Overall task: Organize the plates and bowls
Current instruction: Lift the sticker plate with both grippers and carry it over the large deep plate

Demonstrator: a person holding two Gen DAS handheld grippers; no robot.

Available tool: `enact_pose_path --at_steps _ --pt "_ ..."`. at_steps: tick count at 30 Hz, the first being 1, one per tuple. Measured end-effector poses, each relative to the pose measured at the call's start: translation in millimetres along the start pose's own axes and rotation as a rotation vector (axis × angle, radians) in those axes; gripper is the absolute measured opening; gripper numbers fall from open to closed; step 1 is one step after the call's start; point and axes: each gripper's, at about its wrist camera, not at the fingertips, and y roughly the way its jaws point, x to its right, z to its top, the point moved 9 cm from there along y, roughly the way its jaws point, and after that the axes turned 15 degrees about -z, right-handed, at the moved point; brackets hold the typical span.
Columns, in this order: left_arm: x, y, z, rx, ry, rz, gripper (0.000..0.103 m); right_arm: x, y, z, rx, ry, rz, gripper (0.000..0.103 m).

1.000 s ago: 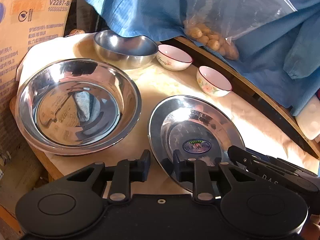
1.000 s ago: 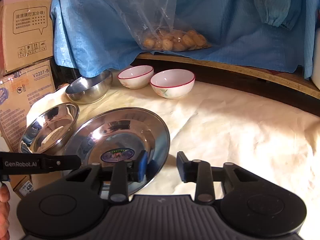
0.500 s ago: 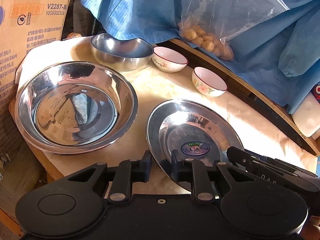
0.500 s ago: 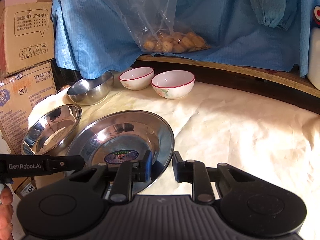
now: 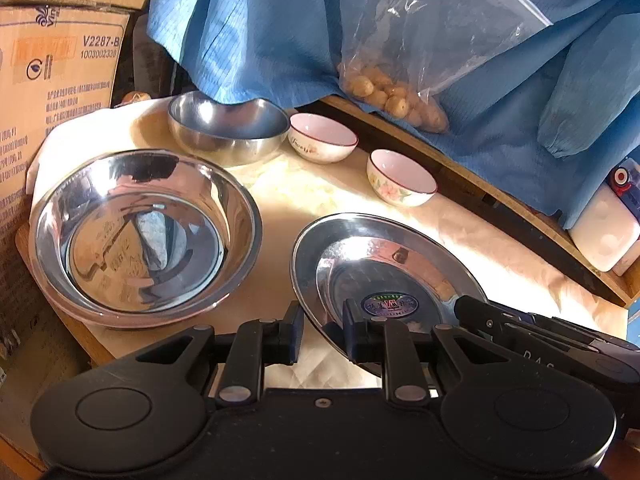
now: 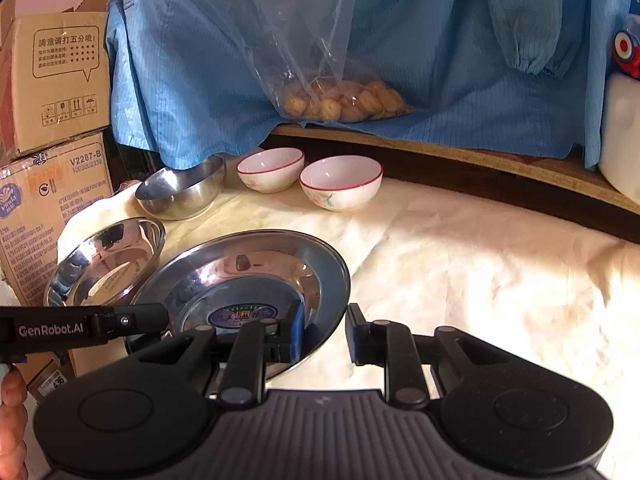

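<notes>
A steel plate (image 5: 384, 268) with a round sticker lies on the cloth-covered table; it also shows in the right wrist view (image 6: 248, 276). My left gripper (image 5: 322, 334) straddles its near left rim, jaws partly open with a gap. My right gripper (image 6: 324, 334) straddles its near right rim, also with a gap. A large steel basin (image 5: 144, 236) sits to the left. A smaller steel bowl (image 5: 228, 128) and two white ceramic bowls (image 5: 322, 138) (image 5: 402, 178) stand at the back.
Cardboard boxes (image 5: 52, 92) stand at the left. A blue garment (image 6: 360, 48) and a plastic bag of round snacks (image 6: 344, 100) hang over a wooden ledge (image 6: 480, 156) behind the table. A white container (image 5: 604, 232) is at the right.
Both grippers have narrowed their jaws around the plate's rim from opposite sides. Both views have drawn back slightly from the table.
</notes>
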Motion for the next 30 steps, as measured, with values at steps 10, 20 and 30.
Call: enact_pose_path --at_steps 10,20,30 --pt "-3 -13 19 0.053 0.021 0.004 0.022 -11 -10 18 0.059 -0.012 0.013 0.025" --pt "-32 -43 37 0.125 0.005 0.067 0.022 -56 -9 38 0.092 -0.059 0.084 0.025" --pt "-85 -75 42 0.168 -0.051 0.164 0.022 -125 -3 40 0.09 -0.149 0.17 0.026"
